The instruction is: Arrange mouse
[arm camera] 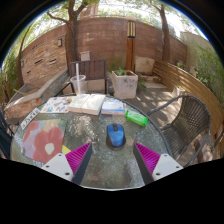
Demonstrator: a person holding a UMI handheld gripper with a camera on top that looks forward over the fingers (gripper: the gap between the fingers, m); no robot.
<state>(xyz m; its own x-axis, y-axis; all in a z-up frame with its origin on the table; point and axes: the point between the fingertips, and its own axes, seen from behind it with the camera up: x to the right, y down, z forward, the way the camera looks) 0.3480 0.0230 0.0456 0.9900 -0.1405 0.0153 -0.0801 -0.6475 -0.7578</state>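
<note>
Outdoors, you have one mouse (116, 135) on a round glass tabletop (95, 165), and it is the only one in sight. Count the rest: one green block (137, 118) just beyond and to the right of the mouse, one stack of books (88, 103) further back, one clear cup (79, 83) behind the books, one patterned red and white sheet (40, 140) off to the left, and one white bin (125, 83) well beyond the table by the brick wall (90, 45). One chair (192, 118) stands at the right of the table.

The mouse is blue, small and rounded, with a darker strip along its top. Its long axis runs roughly away from you, in line with the fingers; which end is the front you cannot tell from here.

Your hand-held gripper (113, 158) is wide open and holds nothing. Its two pink pads (79, 157) sit well apart, and the mouse rests on the glass just ahead of them, centred on the gap, touching neither finger.
</note>
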